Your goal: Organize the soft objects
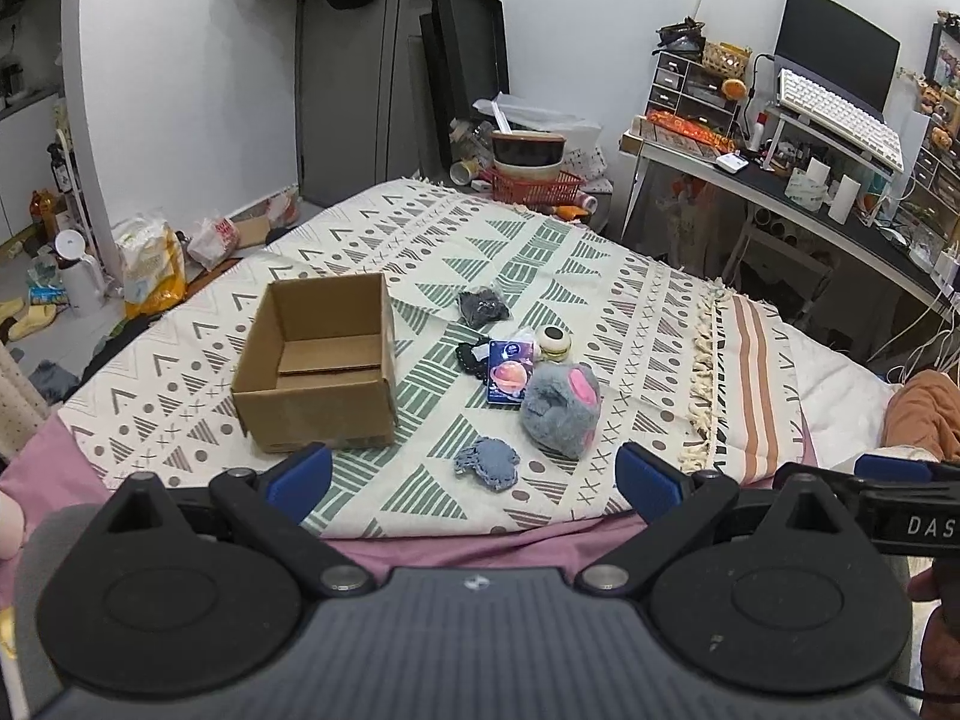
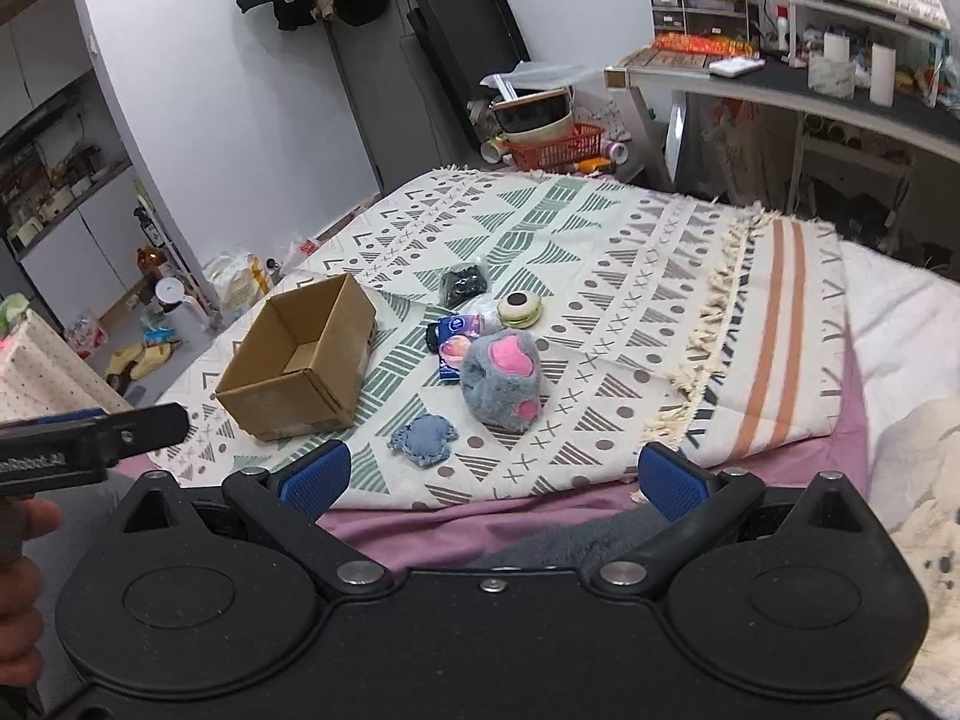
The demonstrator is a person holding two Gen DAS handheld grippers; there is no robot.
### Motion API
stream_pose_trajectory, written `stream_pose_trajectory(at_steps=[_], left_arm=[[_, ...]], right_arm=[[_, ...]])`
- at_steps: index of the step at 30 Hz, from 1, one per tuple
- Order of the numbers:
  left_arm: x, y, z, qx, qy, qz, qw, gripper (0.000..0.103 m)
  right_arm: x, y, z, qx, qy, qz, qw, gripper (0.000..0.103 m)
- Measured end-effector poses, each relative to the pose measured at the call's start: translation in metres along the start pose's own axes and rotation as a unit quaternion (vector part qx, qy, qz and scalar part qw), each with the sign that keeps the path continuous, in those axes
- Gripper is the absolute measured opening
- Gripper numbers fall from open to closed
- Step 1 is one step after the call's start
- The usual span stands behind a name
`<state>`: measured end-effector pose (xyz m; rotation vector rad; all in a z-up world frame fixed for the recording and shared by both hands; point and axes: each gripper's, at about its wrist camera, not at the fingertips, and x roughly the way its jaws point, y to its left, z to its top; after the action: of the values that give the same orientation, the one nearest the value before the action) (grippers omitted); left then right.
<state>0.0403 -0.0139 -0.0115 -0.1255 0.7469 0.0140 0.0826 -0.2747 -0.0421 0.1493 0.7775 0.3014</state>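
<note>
Right hand-held gripper (image 2: pixel 491 474) wide open, empty — blue denim patch (image 2: pixel 422 432) just ahead at 11 o'clock, nearest; left hand-held gripper (image 1: pixel 477 477) likewise agape.

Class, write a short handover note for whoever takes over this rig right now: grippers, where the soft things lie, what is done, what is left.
Left gripper: open, empty, held back from the bed.
Right gripper: open, empty.
Cardboard box on the patterned blanket: nothing inside.
Grey plush paw, blue fabric piece and black bundle lie to its right.
Done: nothing yet.
Left: presumably move the soft items into the box.
</note>
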Motion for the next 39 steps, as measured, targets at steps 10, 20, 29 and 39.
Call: stream_pose_trajectory(at_steps=[10, 20, 29, 39], left_arm=[[0.065, 0.005, 0.01, -0.022, 0.033, -0.019, 0.999, 0.1], [0.12, 0.008, 0.022, -0.042, 0.05, -0.032, 0.9974, 0.097], [0.169, -0.001, 0.034, -0.039, 0.079, -0.044, 0.9951, 0.088], [0.235, -0.006, 0.044, -0.069, 0.14, -0.053, 0.9863, 0.056]], right_arm=[[0.052, -0.02, 0.012, 0.026, 0.011, 0.0, 1.0, 0.103], [0.103, -0.032, 0.025, 0.053, 0.025, 0.016, 0.998, 0.096], [0.153, -0.042, 0.034, 0.076, 0.061, 0.039, 0.995, 0.082], [0.217, -0.053, 0.044, 0.114, 0.12, 0.052, 0.985, 0.059]])
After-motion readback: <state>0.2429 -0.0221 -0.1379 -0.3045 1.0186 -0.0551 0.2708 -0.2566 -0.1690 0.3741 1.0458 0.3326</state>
